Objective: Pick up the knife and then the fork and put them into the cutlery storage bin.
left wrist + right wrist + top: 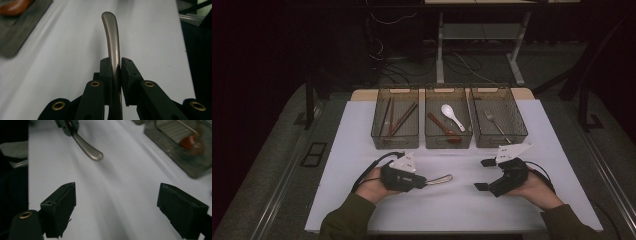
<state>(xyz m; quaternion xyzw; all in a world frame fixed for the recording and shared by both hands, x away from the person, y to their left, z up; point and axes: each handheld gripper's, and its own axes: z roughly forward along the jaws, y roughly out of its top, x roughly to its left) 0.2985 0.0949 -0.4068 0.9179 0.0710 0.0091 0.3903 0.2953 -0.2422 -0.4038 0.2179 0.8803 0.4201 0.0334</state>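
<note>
Metal handle (111,37) betw. left gripper (115,67) jaws

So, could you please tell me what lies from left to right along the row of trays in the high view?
Tray with chopsticks → tray with white spoon and red spoon → tray with metal fork.

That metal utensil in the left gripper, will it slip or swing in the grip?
The utensil looks like smooth brushed metal, so probably slippery. The left gripper pinches only its thin edges, with the curved handle sticking far out, so it may pivot. It looks rigid, unlikely to bend.
</note>
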